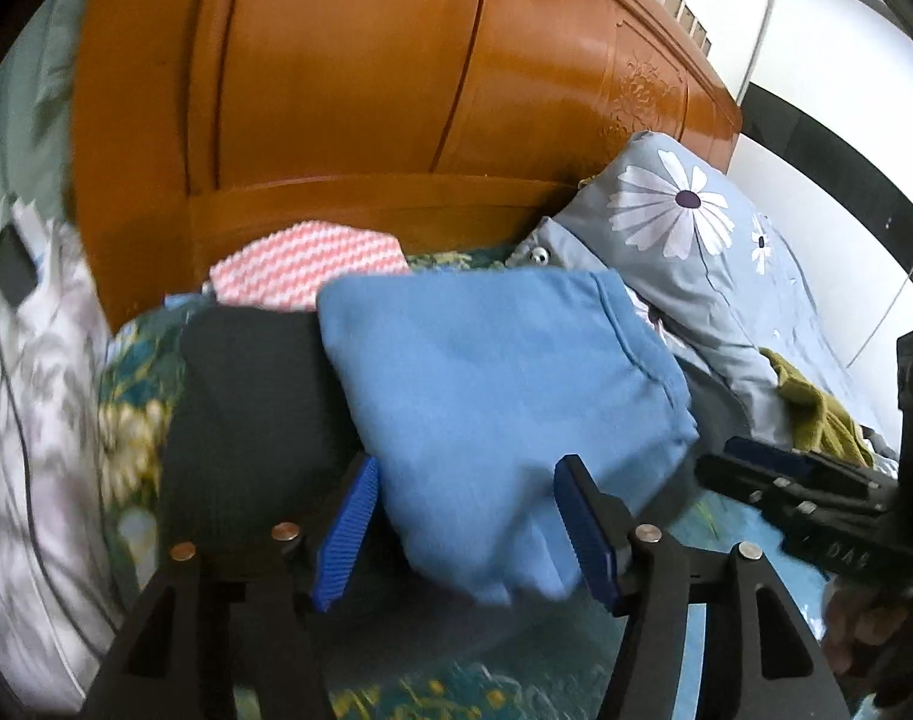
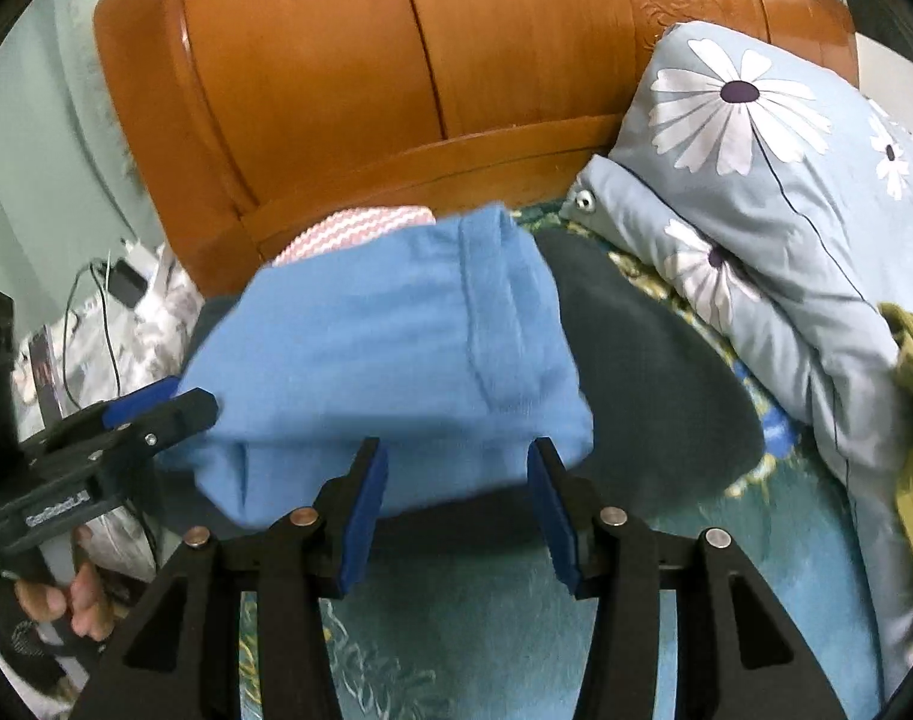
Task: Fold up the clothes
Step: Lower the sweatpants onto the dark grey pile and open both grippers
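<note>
**Folded blue garment sitting between spread jaws on the bed**

The blue garment is lying folded on top of a dark garment, on a bedspread with a teal floral print. Behind it a pink-and-white zigzag cloth is lying against the wooden headboard.

The left gripper is standing with its jaws spread wide. In the left wrist view, the near edge of the blue garment is reaching down into the gap between the two blue pads, though blur is making it hard to tell whether either pad is touching the cloth.

The right gripper is likewise holding its jaws apart. In the right wrist view, the blue garment's near edge is lying just beyond and between the fingertips, with the dark garment's hem showing underneath it. Nothing is being pinched.

A floral pillow is leaning against the headboard on the right, and an olive-green cloth is lying beside it.
</note>
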Demonstrator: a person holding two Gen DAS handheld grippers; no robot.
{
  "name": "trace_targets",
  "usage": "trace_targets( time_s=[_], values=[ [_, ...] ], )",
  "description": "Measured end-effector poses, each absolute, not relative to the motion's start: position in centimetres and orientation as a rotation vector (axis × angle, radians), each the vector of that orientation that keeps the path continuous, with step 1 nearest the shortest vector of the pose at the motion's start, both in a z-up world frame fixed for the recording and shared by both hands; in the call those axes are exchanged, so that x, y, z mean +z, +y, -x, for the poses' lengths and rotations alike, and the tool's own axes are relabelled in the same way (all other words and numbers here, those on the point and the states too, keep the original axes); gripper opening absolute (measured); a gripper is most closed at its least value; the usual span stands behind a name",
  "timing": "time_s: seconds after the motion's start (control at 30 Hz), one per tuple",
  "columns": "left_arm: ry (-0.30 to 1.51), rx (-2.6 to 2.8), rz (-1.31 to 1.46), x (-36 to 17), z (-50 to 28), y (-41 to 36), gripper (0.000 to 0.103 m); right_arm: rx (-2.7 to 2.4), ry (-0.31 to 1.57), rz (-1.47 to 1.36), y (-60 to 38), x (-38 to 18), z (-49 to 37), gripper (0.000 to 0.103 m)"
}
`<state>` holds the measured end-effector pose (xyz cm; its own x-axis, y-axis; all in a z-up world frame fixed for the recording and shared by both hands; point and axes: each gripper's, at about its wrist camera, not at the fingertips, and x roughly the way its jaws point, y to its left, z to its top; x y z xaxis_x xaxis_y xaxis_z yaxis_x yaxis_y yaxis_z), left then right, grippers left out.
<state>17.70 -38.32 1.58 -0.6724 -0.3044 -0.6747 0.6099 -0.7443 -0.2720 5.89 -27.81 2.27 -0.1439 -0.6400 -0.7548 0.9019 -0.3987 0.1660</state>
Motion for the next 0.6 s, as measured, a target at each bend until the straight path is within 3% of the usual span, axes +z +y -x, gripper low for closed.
trace_targets(
  time_s=[0.1,0.33,0.47,0.6],
  values=[
    [0.670,-2.375,-0.852,0.5,-18.0,-36.9,0.079,-1.784,0.411,-0.941,-26.9,1.2,-6.7,0.061],
    [0.696,-2.342,-0.872,-1.3,-18.4,-35.8,0.088,-1.798,0.392,-0.946,-25.8,0.0,-7.1,0.072],
    [0.679,-2.358,-0.868,-1.6,-18.2,-35.2,0.103,-1.805,0.382,-0.948,-25.2,-0.6,-7.3,0.076],
    [0.658,-2.363,-0.872,-1.9,-18.0,-34.8,0.103,-1.812,0.372,-0.951,-24.6,-1.3,-7.5,0.077]
  ],
)
